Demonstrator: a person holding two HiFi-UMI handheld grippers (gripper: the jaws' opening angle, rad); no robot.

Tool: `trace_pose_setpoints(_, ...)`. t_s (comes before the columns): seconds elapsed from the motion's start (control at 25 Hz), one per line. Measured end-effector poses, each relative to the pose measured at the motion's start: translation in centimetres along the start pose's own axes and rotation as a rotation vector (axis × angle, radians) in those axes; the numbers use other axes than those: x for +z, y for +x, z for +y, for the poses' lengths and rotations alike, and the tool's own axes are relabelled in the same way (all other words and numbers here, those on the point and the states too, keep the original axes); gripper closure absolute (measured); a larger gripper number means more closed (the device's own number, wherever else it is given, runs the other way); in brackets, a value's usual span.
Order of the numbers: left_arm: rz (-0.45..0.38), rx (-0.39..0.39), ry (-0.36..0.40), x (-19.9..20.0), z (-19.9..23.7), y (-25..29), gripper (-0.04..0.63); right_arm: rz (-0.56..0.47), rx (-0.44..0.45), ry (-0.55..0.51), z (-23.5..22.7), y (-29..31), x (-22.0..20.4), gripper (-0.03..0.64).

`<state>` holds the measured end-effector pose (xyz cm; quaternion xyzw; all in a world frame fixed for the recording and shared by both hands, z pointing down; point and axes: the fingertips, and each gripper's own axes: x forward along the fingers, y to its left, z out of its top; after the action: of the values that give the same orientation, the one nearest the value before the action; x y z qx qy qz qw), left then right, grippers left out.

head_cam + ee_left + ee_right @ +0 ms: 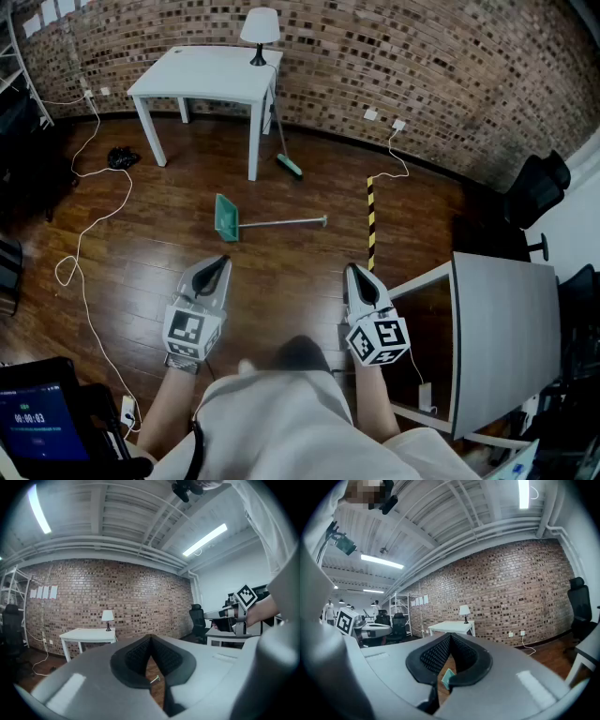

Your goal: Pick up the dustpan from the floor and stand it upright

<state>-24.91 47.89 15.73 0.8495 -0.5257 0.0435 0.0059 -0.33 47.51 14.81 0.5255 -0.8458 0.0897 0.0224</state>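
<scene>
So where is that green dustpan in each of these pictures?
Head view: dustpan lies on the floor, mid-picture.
Left gripper view: tiny pale sliver low between the jaws, probably it.
Right gripper view: green scrap low between the jaws.
Shared landmark: white table with lamp.

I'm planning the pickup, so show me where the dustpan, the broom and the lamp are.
dustpan [226,217], head view, on its green pan.
broom [291,166], head view, on its green head.
lamp [260,25], head view, on its white shade.
</scene>
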Motion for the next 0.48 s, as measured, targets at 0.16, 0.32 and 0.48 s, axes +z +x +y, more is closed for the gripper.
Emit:
trace_pose_setpoints(0.16,0.012,0.009,0.002,-1.0,1.4,1.5,0.594,-0.004,-0.009,0.010,-1.2,2.1,-0.7,0.604)
trace_pose_setpoints(0.32,0.022,0.015,0.009,-1.6,2.9,5.3,0.594,-0.005,-0.002,0.020,-4.0,6.0,-1.2,0.604)
trace_pose_setpoints(0.48,0.024,0.000,0.037,-2.2,3.9,11.8,0.594,-0.008,0.013,0.035,-9.2,11.7,-1.6,0.604)
